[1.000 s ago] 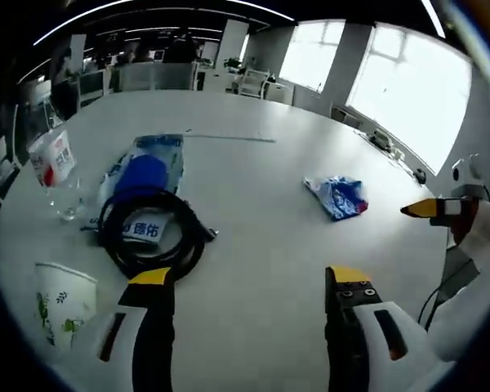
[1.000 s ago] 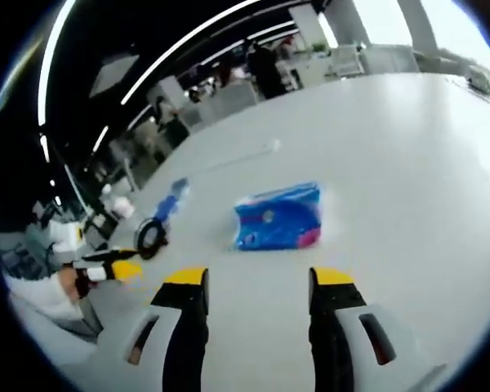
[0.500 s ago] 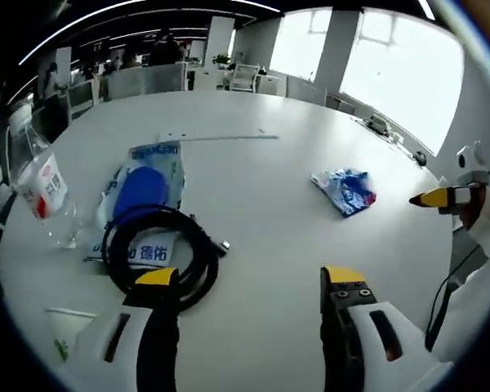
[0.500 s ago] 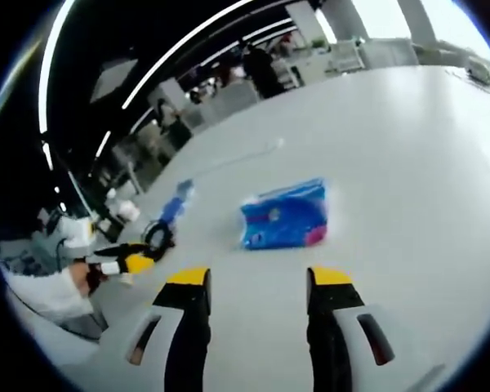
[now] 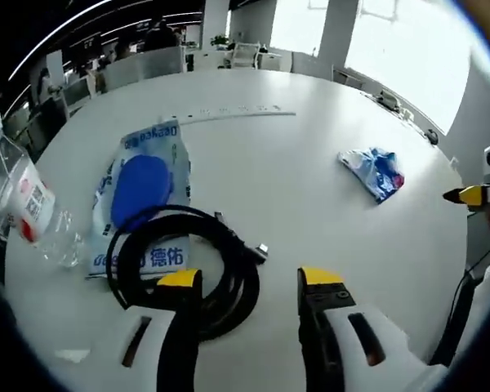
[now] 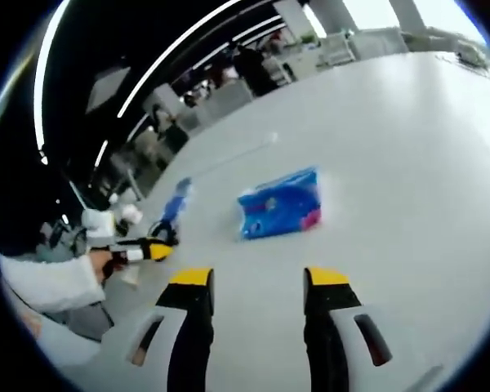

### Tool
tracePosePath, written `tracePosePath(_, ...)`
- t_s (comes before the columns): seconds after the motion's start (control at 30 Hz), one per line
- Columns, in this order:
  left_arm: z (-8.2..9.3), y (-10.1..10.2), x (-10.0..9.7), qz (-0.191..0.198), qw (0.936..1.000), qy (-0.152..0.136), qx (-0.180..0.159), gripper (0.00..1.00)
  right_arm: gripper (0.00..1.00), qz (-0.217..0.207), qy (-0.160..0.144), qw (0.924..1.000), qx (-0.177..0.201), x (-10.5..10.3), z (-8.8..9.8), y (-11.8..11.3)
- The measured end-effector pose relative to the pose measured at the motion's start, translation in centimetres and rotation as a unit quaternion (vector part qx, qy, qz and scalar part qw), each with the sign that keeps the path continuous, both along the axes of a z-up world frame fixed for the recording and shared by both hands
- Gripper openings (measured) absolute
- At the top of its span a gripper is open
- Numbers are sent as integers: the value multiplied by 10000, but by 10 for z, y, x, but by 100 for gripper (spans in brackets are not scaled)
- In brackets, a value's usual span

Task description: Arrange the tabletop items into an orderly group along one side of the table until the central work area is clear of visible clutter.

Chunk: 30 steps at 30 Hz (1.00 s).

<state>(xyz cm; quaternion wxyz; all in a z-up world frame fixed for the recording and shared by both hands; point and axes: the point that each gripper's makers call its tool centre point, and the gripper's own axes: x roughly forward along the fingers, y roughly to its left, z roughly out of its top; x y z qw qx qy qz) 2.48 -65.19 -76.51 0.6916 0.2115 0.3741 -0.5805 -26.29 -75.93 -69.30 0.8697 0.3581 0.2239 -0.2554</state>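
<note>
Right now my left gripper (image 5: 249, 278) hangs low over the white table (image 5: 294, 163) with its jaws spread wide and nothing between them. The coiled black cable (image 5: 188, 261) lies at about eleven o'clock from the jaw gap, its near loop passing under my left-hand jaw tip. The coil rests partly on a flat tissue pack (image 5: 147, 175) with a blue oval on it, whose long axis runs away from me toward twelve o'clock. A clear plastic bottle (image 5: 37, 212) with a red-and-white label sits at nine o'clock, leaning in this view.

My right gripper (image 6: 257, 278) is likewise wide open and empty. The blue tissue packet (image 6: 279, 204) lies dead ahead at twelve o'clock, clear of the jaw tips with bare table between, its long axis crosswise to the jaws. In the left gripper view that same blue packet sits far off at two o'clock, well apart from the cable group.

I judge the turning point to be this: the packet is the stray item, my right gripper is much the nearer to it, and the jaws would meet its long side, so I would need to roll the gripper or grip across its short width.
</note>
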Motion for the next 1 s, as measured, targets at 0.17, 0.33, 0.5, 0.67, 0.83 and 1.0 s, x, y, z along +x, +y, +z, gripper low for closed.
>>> tracePosePath(0.17, -7, -3, 1, -390, 9976, -564, 34, 35, 41, -12, -29, 10000, -19, 5, 2, -2)
tracePosePath(0.33, -8, 1, 6, -503, 9962, -712, 73, 12, 39, 91, 2, 9999, 86, 9, -2, 3)
tracePosePath(0.5, -7, 2, 5, -806, 9924, -915, 183, 5, 38, 89, -58, 9999, 91, 12, 0, 2)
tracePosePath(0.67, 11, -1, 0, -903, 9895, -1122, -101, 3, 37, 48, -107, 9999, 105, 10, 2, 3)
tracePosePath(0.83, 41, -5, -10, -922, 9863, -1256, -549, 2, 34, 82, -98, 9996, 248, 7, -4, 11)
tracePosePath(1.0, 66, -7, -29, -1048, 9801, -1418, -913, 2, 34, 74, -212, 9992, 336, 12, -2, 12)
